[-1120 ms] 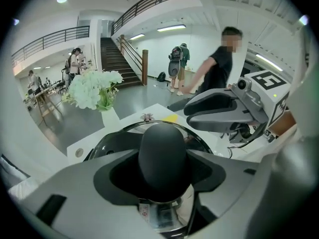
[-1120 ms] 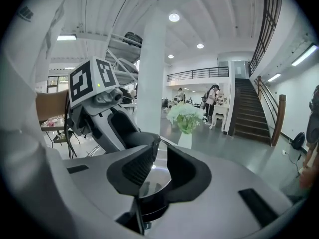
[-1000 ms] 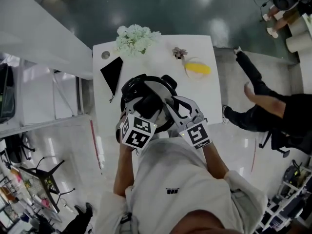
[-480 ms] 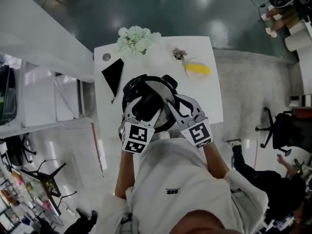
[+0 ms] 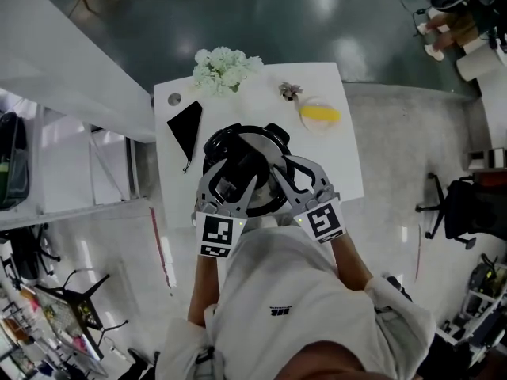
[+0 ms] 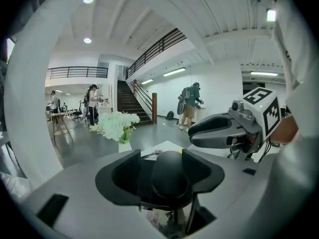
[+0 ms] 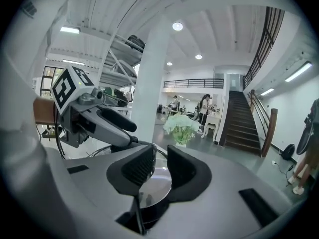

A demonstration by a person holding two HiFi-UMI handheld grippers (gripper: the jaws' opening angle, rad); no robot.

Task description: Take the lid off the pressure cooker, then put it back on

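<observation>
The pressure cooker (image 5: 275,132) sits at the centre of a white table (image 5: 337,165); its polished steel lid (image 5: 261,144) is probably heavy, rigid and slick, so the black knob (image 6: 169,173) on top looks the surest hold, and the left gripper (image 6: 162,171), reaching in from 7 o'clock, has just been closing and now pinches that knob. The right gripper (image 7: 159,168), at the lid's 4 o'clock edge, holds its jaws slightly parted, with only bare steel between them. White flowers (image 5: 224,67) stand at 11 o'clock and a yellow item (image 5: 321,114) at 1 o'clock, while the grippers hide the near rim and pot body, so whether the lid is locked cannot be told
</observation>
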